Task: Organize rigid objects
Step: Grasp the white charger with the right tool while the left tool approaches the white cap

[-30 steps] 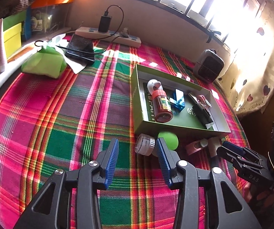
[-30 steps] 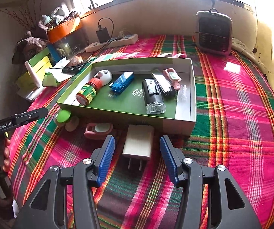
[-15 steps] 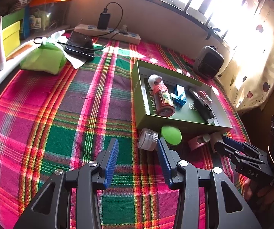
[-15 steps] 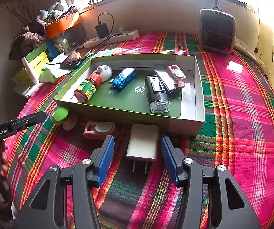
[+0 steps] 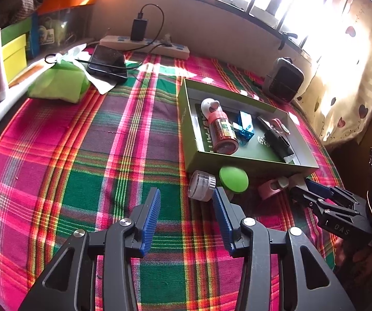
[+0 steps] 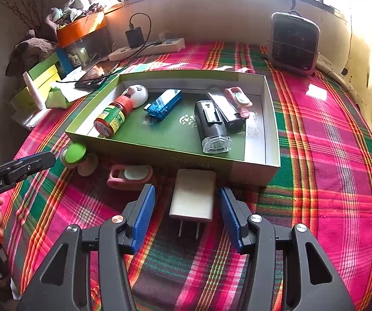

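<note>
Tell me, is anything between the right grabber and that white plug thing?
Nothing visible. The white charger lies on the cloth right between the open right gripper fingers, untouched. Going into the green box, only the box's near wall stands beyond it.

Strong daylight thru the barred window (image 5: 276, 2) at the back, blown out to white at upper right. Sun patches on the plaid cloth (image 6: 315, 92). Both views sharp in the centre; fisheye bends edges, corners go dark.
</note>
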`<state>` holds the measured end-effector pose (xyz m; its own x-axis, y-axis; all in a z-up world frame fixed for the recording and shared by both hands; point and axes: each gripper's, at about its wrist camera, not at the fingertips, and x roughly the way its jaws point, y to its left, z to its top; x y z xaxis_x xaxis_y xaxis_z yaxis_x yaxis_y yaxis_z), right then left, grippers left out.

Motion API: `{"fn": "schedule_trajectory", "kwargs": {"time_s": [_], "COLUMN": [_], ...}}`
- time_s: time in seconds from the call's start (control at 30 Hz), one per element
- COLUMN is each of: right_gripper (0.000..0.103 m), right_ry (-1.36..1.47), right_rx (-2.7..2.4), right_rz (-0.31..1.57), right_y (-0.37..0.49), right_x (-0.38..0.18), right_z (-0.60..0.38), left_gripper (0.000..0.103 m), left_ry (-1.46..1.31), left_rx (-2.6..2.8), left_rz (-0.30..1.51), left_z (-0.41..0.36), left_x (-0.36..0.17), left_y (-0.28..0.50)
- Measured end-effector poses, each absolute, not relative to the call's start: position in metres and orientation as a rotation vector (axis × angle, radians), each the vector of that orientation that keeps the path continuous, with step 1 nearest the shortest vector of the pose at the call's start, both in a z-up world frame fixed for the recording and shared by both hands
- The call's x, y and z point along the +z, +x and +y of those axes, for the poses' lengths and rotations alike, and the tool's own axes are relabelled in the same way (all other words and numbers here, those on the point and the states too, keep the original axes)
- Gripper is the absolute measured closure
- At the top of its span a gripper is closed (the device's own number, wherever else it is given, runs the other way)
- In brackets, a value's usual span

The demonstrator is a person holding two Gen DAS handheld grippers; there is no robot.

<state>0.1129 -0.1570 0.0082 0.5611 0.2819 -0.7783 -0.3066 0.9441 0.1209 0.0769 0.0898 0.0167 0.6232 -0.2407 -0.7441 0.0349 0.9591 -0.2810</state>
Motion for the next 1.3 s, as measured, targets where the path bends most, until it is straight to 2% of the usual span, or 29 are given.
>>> {"fn": "schedule_trajectory", "kwargs": {"time_s": [0.73, 0.8, 0.93, 1.3], "right_gripper": [0.051, 0.054, 0.068, 0.068], "right_ry": [-0.080, -0.078, -0.085, -0.073], "right_rx": [0.262, 0.262, 0.248, 0.245], "right_rz": [0.914, 0.911, 0.908, 0.906], "right_y": [0.118, 0.118, 0.117, 0.112], "right_x": [0.002, 0.002, 0.003, 0.003], "right_z": [-0.161, -0.161, -0.163, -0.171], "left_gripper": [0.061, 0.061, 0.061, 0.059], "left_ry": [-0.183, -0.187, -0.190, -0.153], "left_rx": [-0.186, -0.195, -0.209, -0.185], "left_rz": [0.879, 0.880, 0.883, 0.900], "left_z": [0.078, 0.077, 0.076, 0.072], "left_x": [0.015, 0.015, 0.014, 0.010], "left_y": [0.078, 0.078, 0.078, 0.085]}}
